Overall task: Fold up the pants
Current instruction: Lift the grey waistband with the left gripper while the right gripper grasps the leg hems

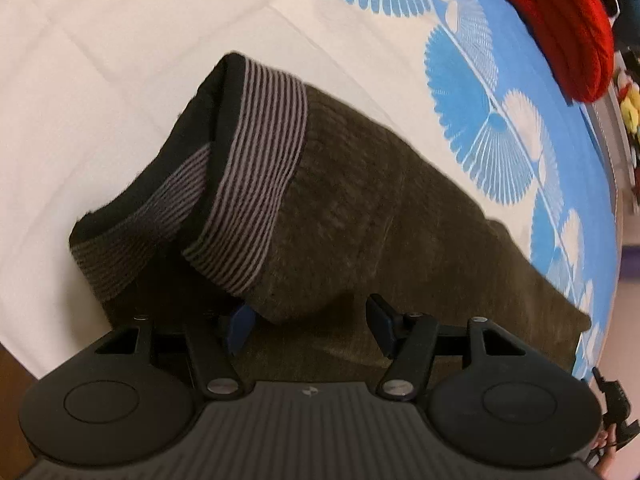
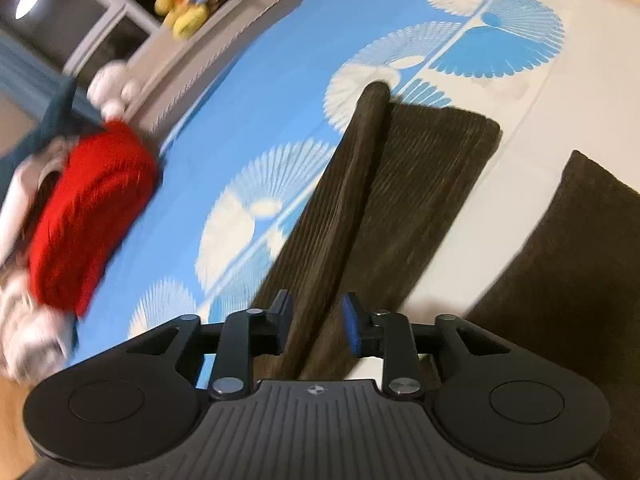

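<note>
Tongs first: your left tongs (image 1: 310,326) stand wide, with the striped waistband (image 1: 260,184) of the brown corduroy pants (image 1: 380,216) draped over one finger and nothing pinched. Your right tongs (image 2: 316,320) are narrower, straddling a raised ridge of pant leg (image 2: 344,208) on the bed sheet (image 2: 280,80); whether they grip, you cannot tell. Close squarely on both layers before lifting. Only the right view shows the leg hem and a yellow plush toy (image 2: 188,4).

Red knit (image 2: 92,216), yellow plush (image 2: 188,0) (blurred), patterned bedsheet (image 2: 240,92)
</note>
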Motion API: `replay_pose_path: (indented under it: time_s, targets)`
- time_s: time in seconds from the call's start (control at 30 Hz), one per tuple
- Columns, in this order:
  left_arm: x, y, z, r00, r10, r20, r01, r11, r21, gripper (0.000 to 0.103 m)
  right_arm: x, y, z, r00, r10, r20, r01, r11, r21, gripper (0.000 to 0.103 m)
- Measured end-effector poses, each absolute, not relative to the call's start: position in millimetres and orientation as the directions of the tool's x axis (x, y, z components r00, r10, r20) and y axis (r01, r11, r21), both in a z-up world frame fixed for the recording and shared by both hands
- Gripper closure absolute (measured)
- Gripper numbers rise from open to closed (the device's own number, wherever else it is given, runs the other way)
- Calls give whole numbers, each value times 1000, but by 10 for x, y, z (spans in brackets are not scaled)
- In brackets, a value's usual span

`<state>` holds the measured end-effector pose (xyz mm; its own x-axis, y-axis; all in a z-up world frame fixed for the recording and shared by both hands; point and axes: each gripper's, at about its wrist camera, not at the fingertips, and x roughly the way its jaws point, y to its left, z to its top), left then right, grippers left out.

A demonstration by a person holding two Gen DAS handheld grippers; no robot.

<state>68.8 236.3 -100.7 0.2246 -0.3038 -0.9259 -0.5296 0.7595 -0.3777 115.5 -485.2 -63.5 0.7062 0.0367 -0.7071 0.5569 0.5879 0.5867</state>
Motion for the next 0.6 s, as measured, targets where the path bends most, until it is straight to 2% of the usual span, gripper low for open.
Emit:
replay_pose_path:
  time_s: [0.1,0.17,0.23,0.43,0.57,0.6]
  targets:
    - [745,2376,-1018,204,-277,-939,-555,758,-344,46,1298,-5024,-794,718,19,-696,565,567,599,65]
    - [765,2413,-947,227,-228,-947,-569,758,-319,78,1399,-5109,-937,723,23,-691,574,537,618,63]
    - [768,2445,-868,266,-198,-944,-569,758,-319,89,1511,-5170,-1081,718,35,-695,587,506,632,63]
    - [816,2349,-578,384,-137,-913,-511,792,-333,92,1891,-5140,-1414,706,52,-706,574,542,614,63]
    - [863,2324,-598,383,-180,-906,-501,784,-367,80,2050,-5082,-1531,690,54,-722,571,573,588,62]
    - [880,2321,-628,371,-185,-910,-504,783,-364,80,2084,-5065,-1525,691,42,-721,567,587,578,62]
